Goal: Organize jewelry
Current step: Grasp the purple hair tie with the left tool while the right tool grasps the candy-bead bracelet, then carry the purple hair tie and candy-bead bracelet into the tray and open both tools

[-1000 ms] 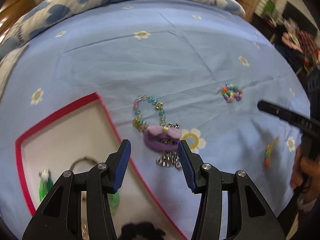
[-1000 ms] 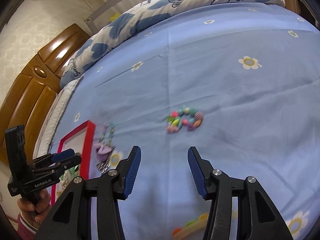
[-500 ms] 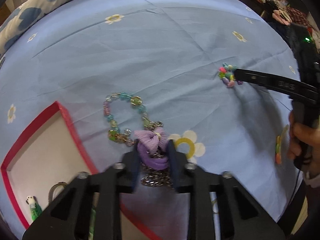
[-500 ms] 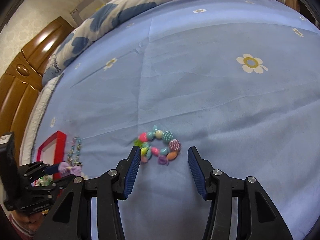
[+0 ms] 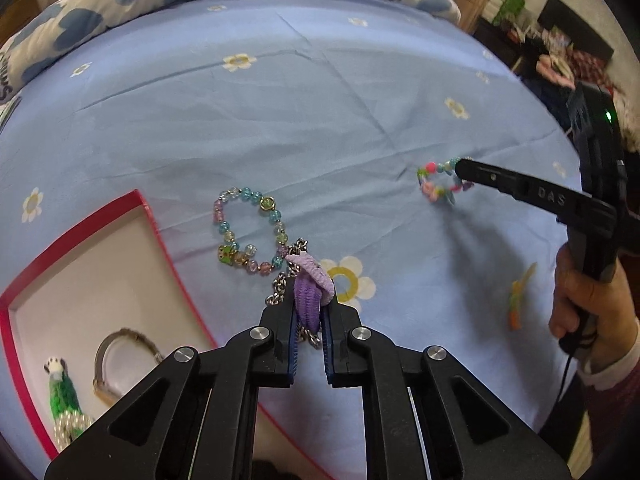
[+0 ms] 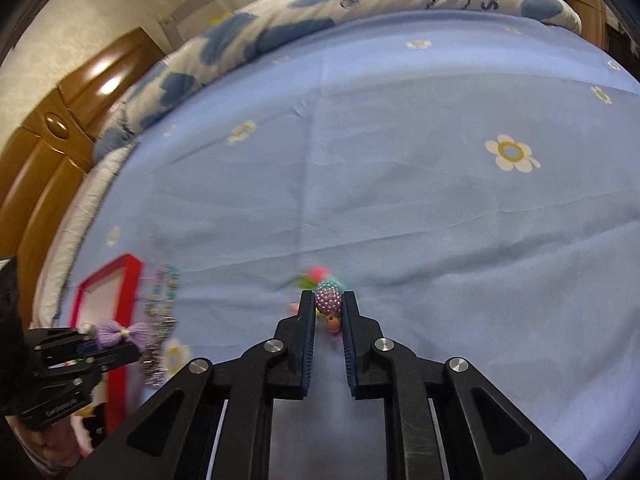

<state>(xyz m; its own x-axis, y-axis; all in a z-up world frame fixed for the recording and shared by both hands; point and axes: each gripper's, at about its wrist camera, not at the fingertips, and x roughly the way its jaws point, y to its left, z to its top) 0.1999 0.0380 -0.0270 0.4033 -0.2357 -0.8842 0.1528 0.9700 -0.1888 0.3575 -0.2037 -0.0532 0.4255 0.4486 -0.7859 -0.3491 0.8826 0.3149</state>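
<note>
Leftmost, in the left wrist view, sits a red-rimmed box w/ a pale floor; inside it lie a green-and-pearl piece and a brownish ring-shaped item (can't tell just what either is). Just beside the box's right rim, on the blue flowered bedsheet, lies a pastel glass-bead bracelet w/ a small green charm, flat and round.

Next comes the left gripper — its jaws have just been closing and now clamp a purple bow hair clip between the blue pads. A silver chain hangs around the bow, touching the bracelet's lower right edge. Whether the chain is fixed to the bow, can't tell.

Further right, the right gripper reaches in from the right edge, held by a hand in a dark red sleeve. Its tip is at a multicolour bead bracelet. An orange-and-yellow small item lies on the sheet near that hand, blurred.

From the right wrist view the right gripper has also just been closing — its jaws are nearly together, pinching the multicolour bracelet by a studded purple bead, w/ an orange bead just below between the pads. At far left of this view the left gripper holds the bow beside the red box.
</note>
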